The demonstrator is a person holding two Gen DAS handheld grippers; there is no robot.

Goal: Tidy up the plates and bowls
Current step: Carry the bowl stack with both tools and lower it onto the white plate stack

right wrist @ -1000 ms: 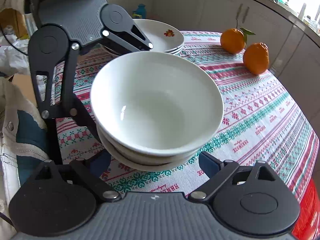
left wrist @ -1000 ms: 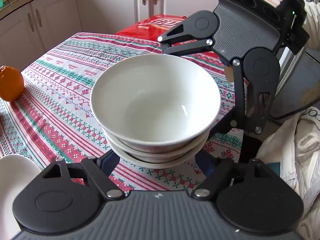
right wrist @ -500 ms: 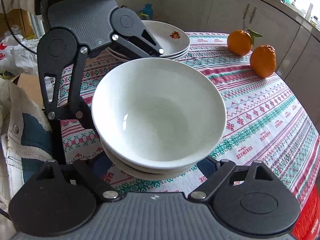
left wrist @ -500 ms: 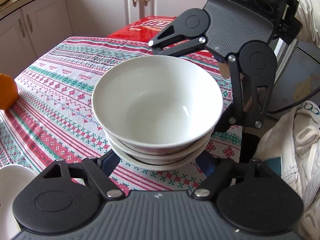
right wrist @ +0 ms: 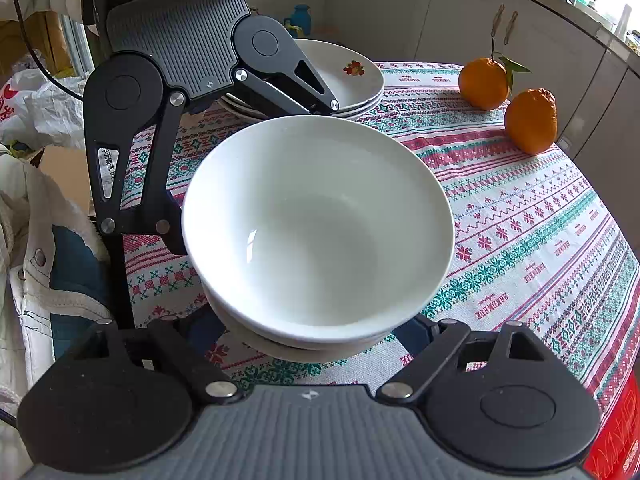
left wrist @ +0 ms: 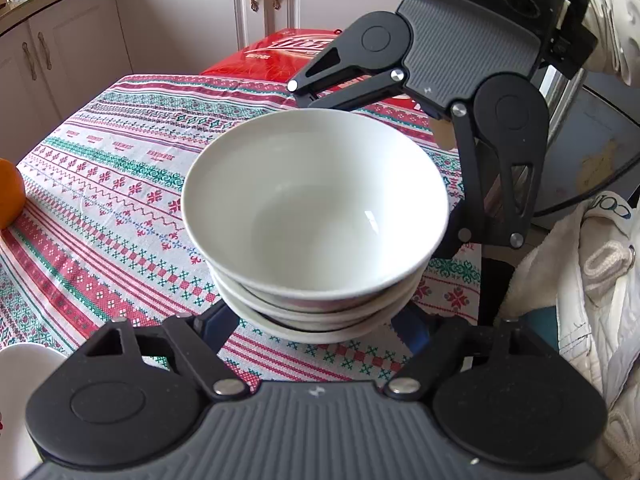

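Note:
A stack of white bowls (left wrist: pixel 316 216) (right wrist: pixel 320 224) sits in the middle of both views, over a patterned tablecloth (left wrist: pixel 100 168). From the near side, my left gripper (left wrist: pixel 312 326) has its blue pads (left wrist: pixel 216 324) against the base of the stack, under the lowest rim. My right gripper (right wrist: pixel 308 332) does the same from the opposite side, its pads (right wrist: pixel 412 332) tucked under the bowls. Each gripper faces the other across the stack. The fingertips are mostly hidden by the bowls. I cannot tell whether the stack rests on the cloth or is lifted off it.
Stacked plates with a fruit print (right wrist: pixel 344 76) stand behind the left gripper. Two oranges (right wrist: pixel 484 84) (right wrist: pixel 532 120) lie at the far side of the table. A red box (left wrist: pixel 280 56) sits beyond the table edge. A person's white jacket (left wrist: pixel 592 280) is close by.
The right gripper's fingers drew in closer under the bowls. Both views shifted slightly against the table, and the orange slid left in the left wrist view. The stack stayed between the grippers.

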